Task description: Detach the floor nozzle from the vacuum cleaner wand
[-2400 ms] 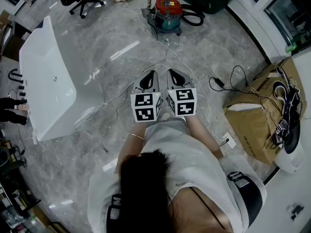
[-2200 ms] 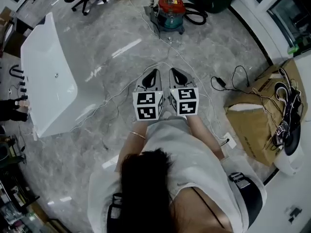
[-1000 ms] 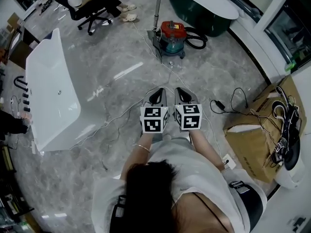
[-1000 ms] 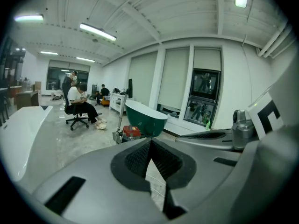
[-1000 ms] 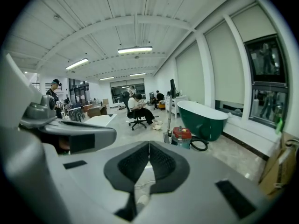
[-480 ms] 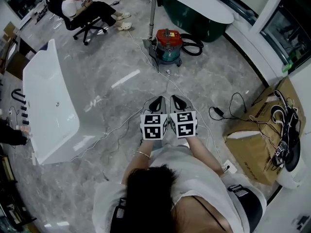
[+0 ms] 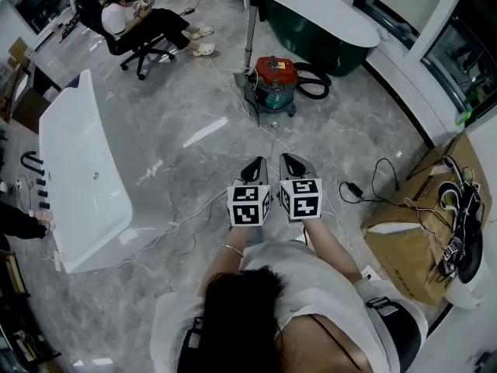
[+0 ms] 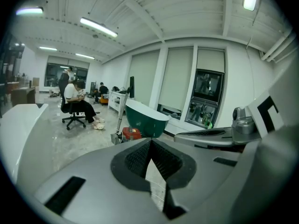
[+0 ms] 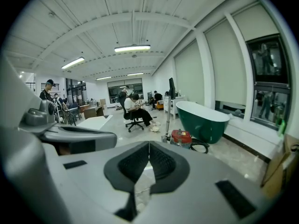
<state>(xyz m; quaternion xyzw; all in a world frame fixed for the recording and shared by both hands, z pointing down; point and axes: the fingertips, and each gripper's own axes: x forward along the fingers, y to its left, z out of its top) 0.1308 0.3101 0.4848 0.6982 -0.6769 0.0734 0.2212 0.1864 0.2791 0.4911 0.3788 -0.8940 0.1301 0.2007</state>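
A large showroom-like hall: a white tub [image 7: 81,169] and a green tub [image 7: 311,33] on a marble floor [image 7: 334,123], ceiling strip lights [image 9: 132,48], and an office chair [image 7: 140,49].

Open floor [image 7: 194,107] ahead to vac [image 7: 273,74]; loose cables [image 7: 351,187], tub [image 7: 78,169] left.

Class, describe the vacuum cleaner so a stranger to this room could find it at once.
Find the dark green, white-rimmed bathtub. On the floor before it stands the vacuum cleaner, a squat drum beside an upright metal wand. Only it has a red top.
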